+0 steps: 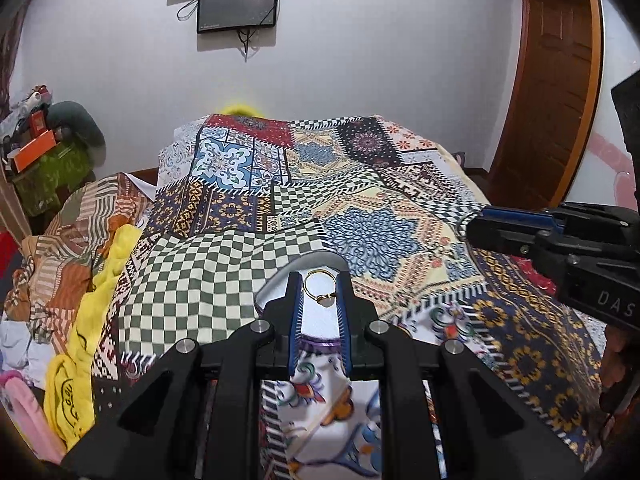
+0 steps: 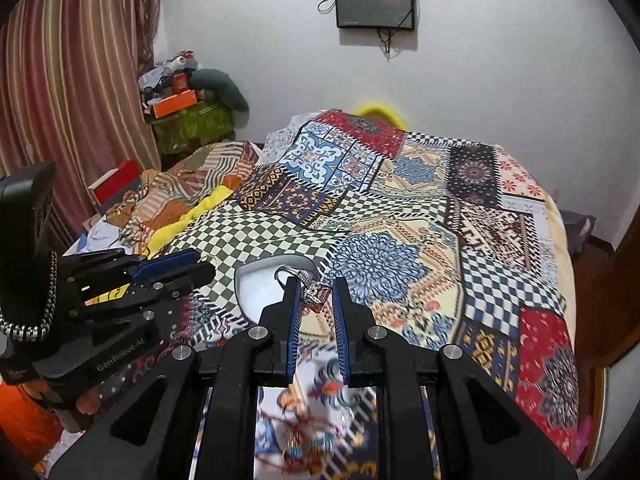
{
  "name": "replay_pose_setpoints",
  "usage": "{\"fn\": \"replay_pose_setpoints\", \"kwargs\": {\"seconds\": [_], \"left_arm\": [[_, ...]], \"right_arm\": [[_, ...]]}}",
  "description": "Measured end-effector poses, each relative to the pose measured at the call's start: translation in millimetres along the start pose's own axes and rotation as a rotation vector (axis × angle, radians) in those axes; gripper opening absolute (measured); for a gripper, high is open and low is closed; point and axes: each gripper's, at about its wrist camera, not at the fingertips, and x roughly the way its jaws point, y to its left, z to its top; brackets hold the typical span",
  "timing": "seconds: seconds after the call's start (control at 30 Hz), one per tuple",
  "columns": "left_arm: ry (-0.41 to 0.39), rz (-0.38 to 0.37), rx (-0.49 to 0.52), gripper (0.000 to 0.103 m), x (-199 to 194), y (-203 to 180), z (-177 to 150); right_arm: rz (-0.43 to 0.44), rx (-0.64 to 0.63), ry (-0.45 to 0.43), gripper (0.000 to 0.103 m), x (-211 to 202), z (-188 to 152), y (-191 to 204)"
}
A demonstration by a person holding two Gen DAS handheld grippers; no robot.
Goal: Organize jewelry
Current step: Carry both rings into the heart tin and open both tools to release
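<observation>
Gold ring (image 1: pixel 319 289) between left gripper (image 1: pixel 319 280) jaws, apart, over tray (image 1: pixel 276 286) | right gripper (image 2: pixel 314 286) jaws apart, silver ring (image 2: pixel 308 286) seemingly touching one | bed (image 1: pixel 372 216)

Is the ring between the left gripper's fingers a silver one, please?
No, the ring between the left gripper fingers is thin and gold, over a grey tray.

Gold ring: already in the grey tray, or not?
Cannot tell. The gold ring shows between the left tool's fingers over the tray; contact is unclear.
</observation>
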Motion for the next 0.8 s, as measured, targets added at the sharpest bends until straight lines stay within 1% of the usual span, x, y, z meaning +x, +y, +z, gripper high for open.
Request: {"fn": "replay_pose_setpoints", "kwargs": {"seconds": [0.23, 0.37, 0.53, 0.8], "left_arm": [[0.060, -0.001, 0.002, 0.015, 33, 11, 1], [0.121, -0.031, -0.017, 0.015, 55, 19, -2], [0.177, -0.043, -0.030, 0.015, 74, 27, -7], [0.206, -0.046, -0.016, 0.015, 86, 31, -9]], "right_arm": [[0.036, -0.042, 0.069, 0.014, 35, 12, 1], [0.073, -0.055, 0.128, 0.014, 56, 17, -1], [0.112, -0.070, 0.203, 0.014, 81, 17, 1], [0.130, -0.111, 0.290, 0.014, 112, 14, 12]]}}
